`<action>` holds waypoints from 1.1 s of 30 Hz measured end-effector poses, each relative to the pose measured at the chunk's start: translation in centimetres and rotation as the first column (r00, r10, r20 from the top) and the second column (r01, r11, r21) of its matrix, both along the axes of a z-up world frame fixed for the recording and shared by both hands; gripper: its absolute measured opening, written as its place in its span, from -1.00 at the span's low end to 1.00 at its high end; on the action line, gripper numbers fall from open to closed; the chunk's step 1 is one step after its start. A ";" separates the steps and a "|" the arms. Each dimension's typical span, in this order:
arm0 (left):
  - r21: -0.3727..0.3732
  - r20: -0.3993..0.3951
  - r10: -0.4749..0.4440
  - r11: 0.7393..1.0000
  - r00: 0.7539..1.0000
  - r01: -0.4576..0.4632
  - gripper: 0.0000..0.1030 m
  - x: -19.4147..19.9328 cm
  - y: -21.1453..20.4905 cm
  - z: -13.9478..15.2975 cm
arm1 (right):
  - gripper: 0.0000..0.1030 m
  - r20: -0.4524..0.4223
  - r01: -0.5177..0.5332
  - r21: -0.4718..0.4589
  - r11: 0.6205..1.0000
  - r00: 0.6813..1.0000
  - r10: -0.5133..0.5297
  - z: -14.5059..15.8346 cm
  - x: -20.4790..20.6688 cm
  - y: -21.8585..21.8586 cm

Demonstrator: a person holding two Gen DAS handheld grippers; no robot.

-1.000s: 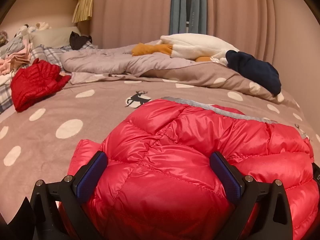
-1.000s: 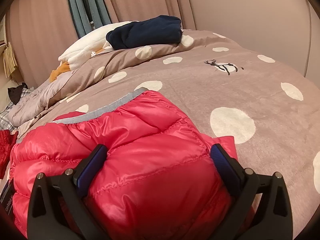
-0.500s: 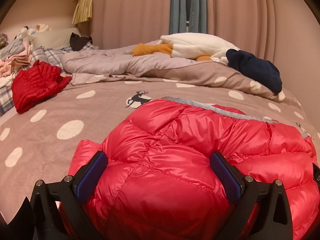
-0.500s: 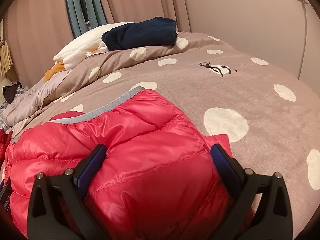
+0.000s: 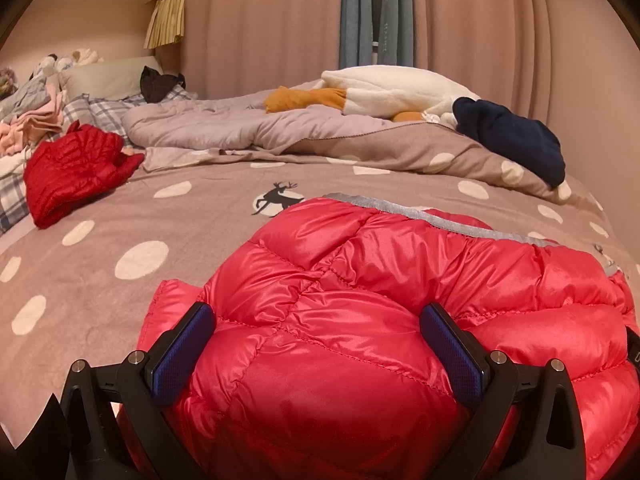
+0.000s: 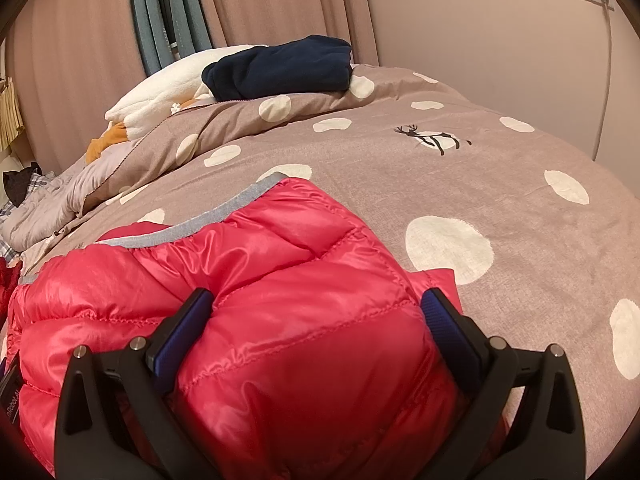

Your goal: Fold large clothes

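Both grippers sit at the near edge of a red puffer jacket [image 5: 400, 280] spread on a polka-dot bed cover [image 5: 140, 220], the left gripper [image 5: 316, 336] over the garment's left half and the right gripper [image 6: 316, 320] over its right half. Each is spread wide, its blue pads [image 5: 184, 352] flanking a swollen quilted panel that bulges up between the fingers; the fabric appears to touch the pads, but nothing is pinched. The jacket lies straight ahead of both tools, its long axis running side to side across them, with the grey trim [image 5: 420, 216] marking the far edge. Neither hand is clearly nearer; each looks set over its own side. Judging by this layout, the next fold would carry the near edge forward toward the trim, or one side across to the other, and either would first need the fingers brought together on the slippery shell. Beyond, a navy garment [image 6: 280, 68] rests on the bunched duvet [image 5: 240, 128], and a second red jacket [image 5: 76, 168] lies well apart at left.
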State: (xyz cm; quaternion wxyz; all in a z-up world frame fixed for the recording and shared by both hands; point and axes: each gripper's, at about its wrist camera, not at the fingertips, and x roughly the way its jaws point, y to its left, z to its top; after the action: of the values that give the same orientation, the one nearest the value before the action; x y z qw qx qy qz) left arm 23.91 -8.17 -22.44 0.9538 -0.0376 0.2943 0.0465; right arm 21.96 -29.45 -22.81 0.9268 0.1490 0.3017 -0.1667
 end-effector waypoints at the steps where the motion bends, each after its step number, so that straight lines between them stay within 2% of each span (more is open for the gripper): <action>1: 0.000 0.000 0.000 1.000 1.000 0.000 0.98 0.0 0.0 0.0 | 0.99 0.000 0.000 0.000 1.000 1.000 0.000 0.0 0.0 0.0; 33: 0.003 0.002 0.001 1.000 1.000 -0.001 0.98 0.0 -0.1 0.0 | 1.00 -0.003 0.011 -0.018 1.000 1.000 -0.011 0.1 -0.1 -0.1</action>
State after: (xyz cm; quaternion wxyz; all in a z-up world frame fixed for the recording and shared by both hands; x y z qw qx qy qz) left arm 23.90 -8.25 -22.43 0.9541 -0.0362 0.2935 0.0472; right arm 21.83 -29.56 -22.67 0.9266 0.1419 0.3010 -0.1749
